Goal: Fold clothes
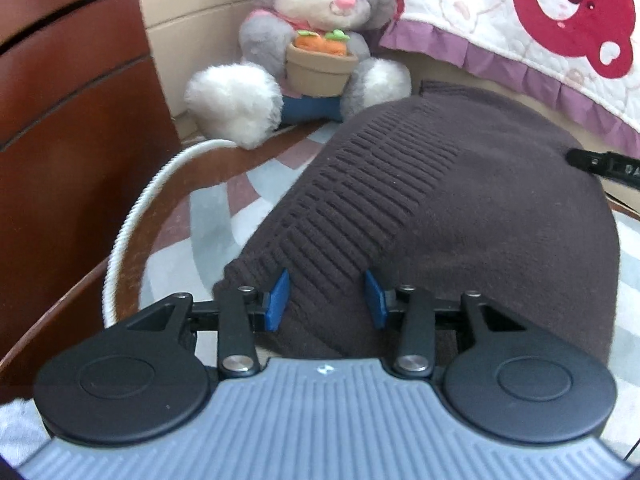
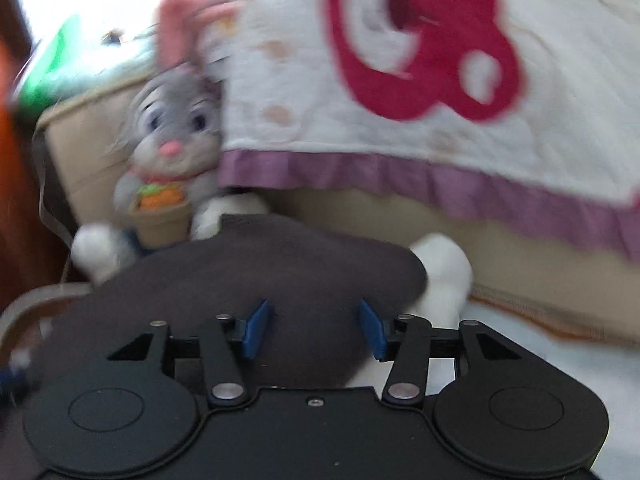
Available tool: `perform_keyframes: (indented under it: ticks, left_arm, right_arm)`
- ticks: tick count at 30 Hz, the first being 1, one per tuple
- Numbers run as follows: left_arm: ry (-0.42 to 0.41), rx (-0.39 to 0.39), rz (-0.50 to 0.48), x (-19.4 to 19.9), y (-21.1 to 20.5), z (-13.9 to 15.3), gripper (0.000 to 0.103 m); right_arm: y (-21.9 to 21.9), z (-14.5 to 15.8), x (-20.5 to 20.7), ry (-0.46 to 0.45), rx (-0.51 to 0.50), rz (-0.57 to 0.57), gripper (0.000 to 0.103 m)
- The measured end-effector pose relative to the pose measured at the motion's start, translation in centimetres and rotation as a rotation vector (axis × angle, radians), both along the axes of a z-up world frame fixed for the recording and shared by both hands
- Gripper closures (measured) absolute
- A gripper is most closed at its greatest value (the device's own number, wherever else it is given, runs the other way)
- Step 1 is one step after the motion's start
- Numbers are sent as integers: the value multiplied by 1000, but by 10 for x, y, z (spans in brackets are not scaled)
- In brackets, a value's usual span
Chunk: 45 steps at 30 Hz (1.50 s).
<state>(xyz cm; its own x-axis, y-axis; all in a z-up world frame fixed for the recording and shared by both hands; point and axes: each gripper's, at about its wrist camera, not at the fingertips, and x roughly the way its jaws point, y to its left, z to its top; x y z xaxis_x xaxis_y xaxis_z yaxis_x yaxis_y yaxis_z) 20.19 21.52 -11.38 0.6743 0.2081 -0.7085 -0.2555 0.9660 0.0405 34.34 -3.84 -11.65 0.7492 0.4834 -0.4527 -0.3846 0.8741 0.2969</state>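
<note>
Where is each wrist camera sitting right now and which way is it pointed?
Left wrist: sits behind the left gripper, facing along its open fingers over the dark brown garment toward the plush rabbit; the right gripper's tip pokes in at right.
Right wrist: sits behind the right gripper, jaws open, facing over the same garment toward the rabbit and the quilt; blurred.
Shared: garment, rabbit, and the bear-print quilt.
</note>
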Motion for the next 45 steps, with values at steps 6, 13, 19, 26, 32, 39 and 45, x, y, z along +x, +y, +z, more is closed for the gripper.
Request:
perform_keyframes:
  ticks: [6,13,19,26,32,39,45]
  left_arm:
    - [-3,-20,105,-40,-30,20,36]
    - [-3,57,-29,-100,-97,49,22]
    - [11,77,-188,-143,-155,60,11]
    - [47,77,-211,-170,-184,79,0]
    - [55,55,-224,-193,-200,90,0]
    - [39,57,-192,-198,-204,103,0]
    - [28,45,-203,-199,-215,111,0]
  right_arm:
    - [-16,6,-61,107,107,140,48]
    - [-40,35,-144,139,46,251,48]
    - [-80,60,-205,136,-8,165,44]
    - [-127,87,-254,137,-49,55,36]
    - [-148,96,-290,101,-42,-7,28]
    - [-160,105,-309,62,-11,-45,16]
    - [-167,114,-314,45,9,-48,13]
